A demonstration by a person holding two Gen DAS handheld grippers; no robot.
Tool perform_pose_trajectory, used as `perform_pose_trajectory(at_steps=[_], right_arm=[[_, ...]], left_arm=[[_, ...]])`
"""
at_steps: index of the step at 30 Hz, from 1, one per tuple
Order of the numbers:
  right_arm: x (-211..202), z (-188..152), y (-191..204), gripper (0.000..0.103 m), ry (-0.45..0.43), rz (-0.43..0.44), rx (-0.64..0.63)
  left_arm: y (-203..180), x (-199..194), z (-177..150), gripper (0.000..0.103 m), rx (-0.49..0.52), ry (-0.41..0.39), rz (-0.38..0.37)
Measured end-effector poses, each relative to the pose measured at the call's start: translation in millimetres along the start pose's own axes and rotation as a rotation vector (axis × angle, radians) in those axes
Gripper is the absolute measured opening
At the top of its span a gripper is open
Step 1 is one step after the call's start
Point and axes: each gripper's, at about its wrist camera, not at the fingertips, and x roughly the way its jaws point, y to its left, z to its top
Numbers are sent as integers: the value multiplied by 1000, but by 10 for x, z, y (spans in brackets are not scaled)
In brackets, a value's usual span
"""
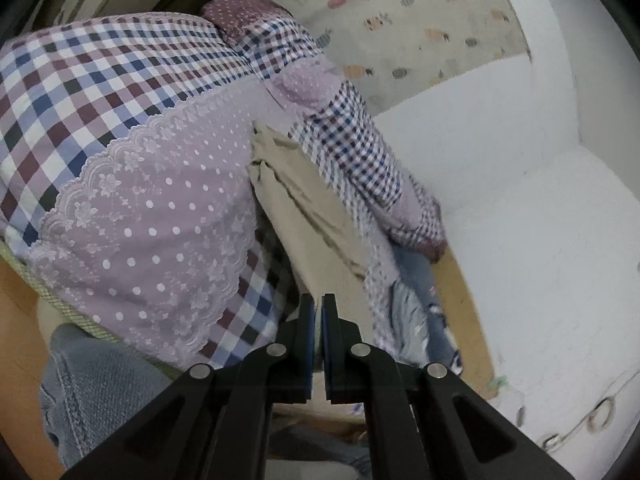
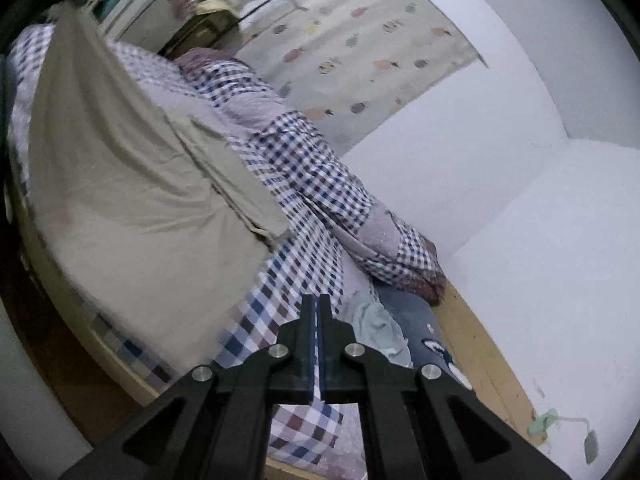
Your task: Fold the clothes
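Nearest the left wrist camera, the left gripper [image 1: 319, 306] has its jaws pressed together; beige cloth lies right at the tips, but whether it is pinched between the pads cannot be told. To its left a grey-blue knitted garment [image 1: 92, 392] lies at the edge of the bed [image 1: 28, 364], beside the lilac dotted, lace-trimmed quilt [image 1: 160, 216]. The beige garment [image 1: 304, 216] runs up the middle, with a checked pillow [image 1: 360, 160] to its right and a white wall [image 1: 540, 220] beyond.

In the right wrist view, the right gripper [image 2: 318, 306] is fully closed with nothing visible between its pads. The beige garment [image 2: 132, 184] is spread over the quilt [image 2: 280, 280] on the left, the pillow [image 2: 320, 184] right of it, and a pale crumpled cloth [image 2: 372, 320] just right of the gripper.
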Motion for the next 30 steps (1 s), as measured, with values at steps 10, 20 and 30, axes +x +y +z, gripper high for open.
perform_pose_trajectory(at_steps=[10, 20, 30], right_arm=[[184, -340, 457, 57, 38, 25, -86], [584, -482, 1061, 60, 139, 294, -118], [1841, -1307, 327, 59, 551, 1010, 784]], left_arm=[[85, -12, 12, 2, -53, -10, -35], [123, 15, 59, 2, -61, -8, -42], [173, 37, 71, 2, -54, 0, -17]])
